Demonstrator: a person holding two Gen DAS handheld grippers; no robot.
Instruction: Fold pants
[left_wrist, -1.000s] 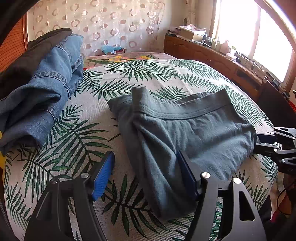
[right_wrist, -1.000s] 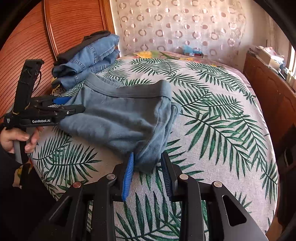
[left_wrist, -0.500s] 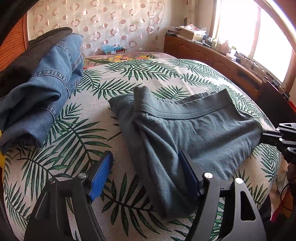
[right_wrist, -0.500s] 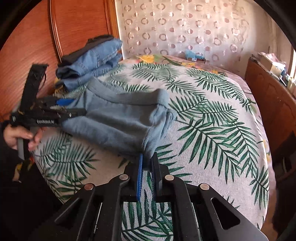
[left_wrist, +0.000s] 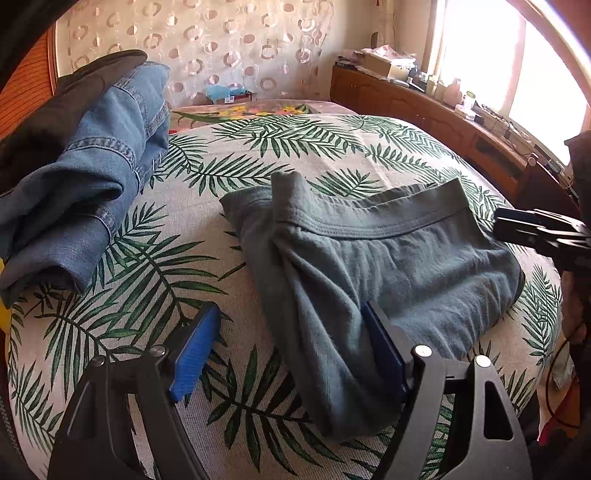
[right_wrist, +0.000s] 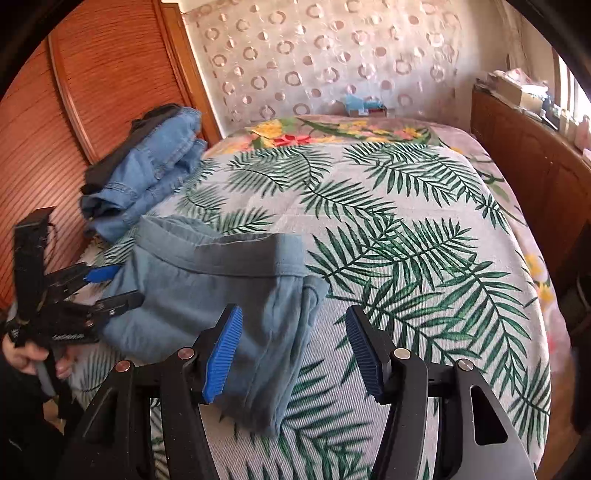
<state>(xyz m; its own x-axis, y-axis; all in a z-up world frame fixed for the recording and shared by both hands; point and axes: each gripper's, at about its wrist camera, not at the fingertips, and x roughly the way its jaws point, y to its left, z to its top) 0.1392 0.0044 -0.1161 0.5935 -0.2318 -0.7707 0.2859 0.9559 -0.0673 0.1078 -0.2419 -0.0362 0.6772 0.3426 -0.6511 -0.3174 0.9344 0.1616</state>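
Observation:
Grey-blue pants (left_wrist: 384, 266) lie folded on the palm-leaf bedspread (left_wrist: 155, 266), waistband toward the far side. They also show in the right wrist view (right_wrist: 221, 295). My left gripper (left_wrist: 288, 350) is open, its jaws straddling the pants' near left fold, with the right pad against the cloth. My right gripper (right_wrist: 295, 350) is open, its jaws wide on either side of the pants' right corner, which hangs over the bed's front. The left gripper also appears in the right wrist view (right_wrist: 107, 291), and the right one at the edge of the left wrist view (left_wrist: 535, 229).
A stack of folded blue jeans (left_wrist: 81, 192) with a dark garment on top sits at the bed's left by the wooden headboard (right_wrist: 103, 81). A wooden cabinet (left_wrist: 424, 110) with clutter runs along the right under the window.
My right gripper closed on the pants' corner half a second ago, then opened wide and let it go. The pants shifted slightly. The left gripper stayed open in place.

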